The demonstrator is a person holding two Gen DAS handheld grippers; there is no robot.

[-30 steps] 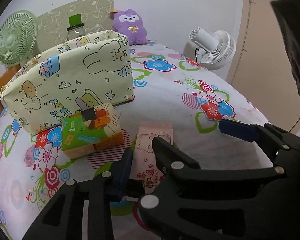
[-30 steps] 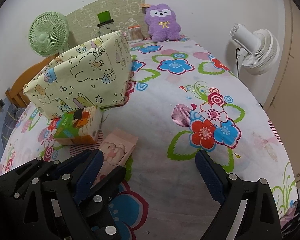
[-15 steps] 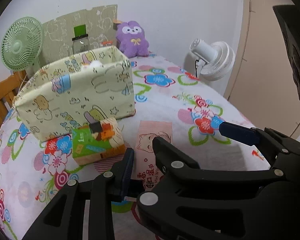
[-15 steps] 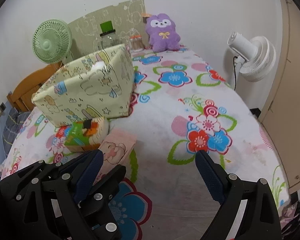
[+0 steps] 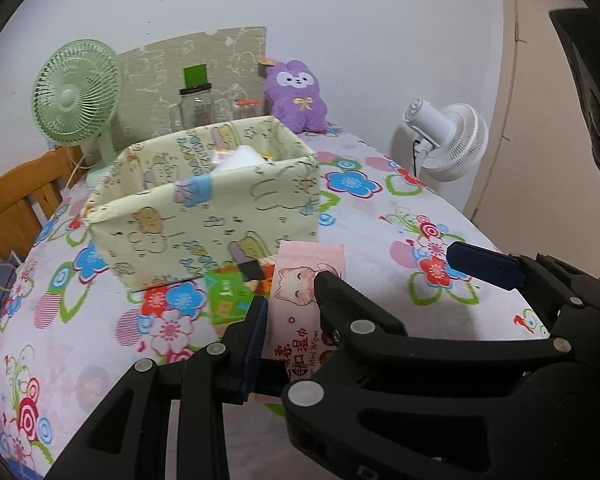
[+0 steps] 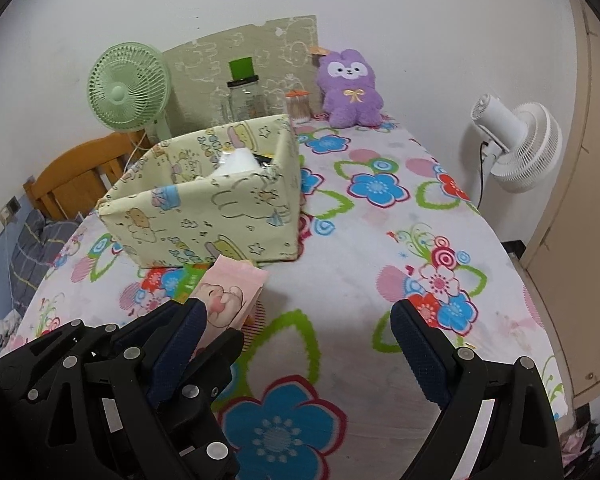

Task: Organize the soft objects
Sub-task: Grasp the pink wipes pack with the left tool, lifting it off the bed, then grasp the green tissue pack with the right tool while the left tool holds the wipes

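Note:
My left gripper [image 5: 290, 308] is shut on a pink wet-wipes pack [image 5: 304, 292] with a cat print and holds it above the flowered table, in front of the cream cartoon-print fabric bin [image 5: 220, 204]. The pack also shows in the right wrist view [image 6: 228, 292], held by the left gripper [image 6: 204, 320]. A green and orange tissue pack [image 5: 230, 294] lies below it by the bin's front wall. The bin [image 6: 216, 204] holds white items. My right gripper [image 6: 300, 344] is open and empty to the right; one of its fingers [image 5: 484, 264] shows in the left wrist view.
A purple plush rabbit [image 6: 350, 88] sits at the table's far edge. A glass jar with a green lid [image 6: 244, 96] and a small jar [image 6: 299, 106] stand behind the bin. A green fan [image 6: 130, 88], a white fan [image 6: 516, 148] and a wooden chair [image 6: 80, 176] flank the table.
My left gripper has closed on the pink wipes pack and lifted it off the table toward the bin. Both views have risen, so the bin's inside now shows.

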